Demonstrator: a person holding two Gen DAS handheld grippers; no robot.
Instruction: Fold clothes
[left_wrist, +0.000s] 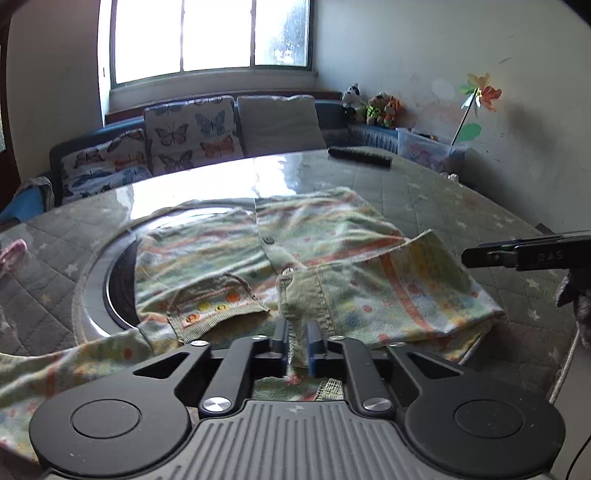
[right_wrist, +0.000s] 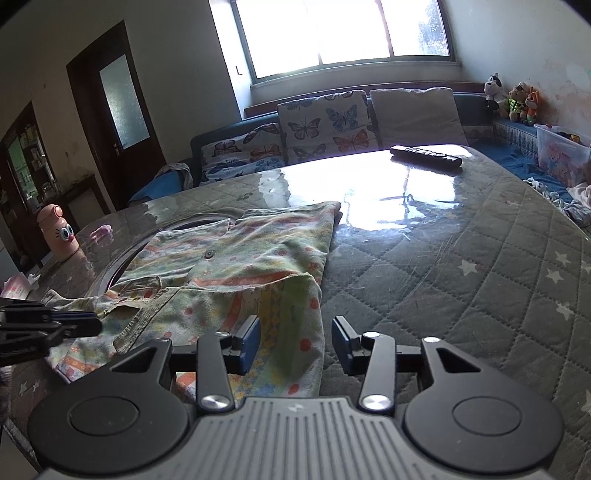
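Observation:
A small pastel-printed button shirt (left_wrist: 332, 236) lies spread on the quilt-patterned table (left_wrist: 443, 192), with its right side folded over. My left gripper (left_wrist: 297, 341) hovers at the shirt's near edge. The ribbed green neck band (left_wrist: 295, 314) runs between its narrowly parted jaws, and the pads do not visibly pinch it. In the right wrist view the shirt (right_wrist: 240, 258) fills the left half of the table (right_wrist: 443, 258). My right gripper (right_wrist: 295, 343) stands open over the folded sleeve's near right edge, with cloth under it. Each gripper's black fingers also show in the other view, the right (left_wrist: 517, 254) and the left (right_wrist: 48, 325).
A black remote (right_wrist: 424, 155) lies at the table's far side. A pink bottle with eyes (right_wrist: 59, 236) stands far left. A round metal-rimmed inset (left_wrist: 103, 273) sits under the shirt's left part. A sofa with butterfly cushions (left_wrist: 188, 133) and a plastic box (right_wrist: 561, 155) are beyond the table.

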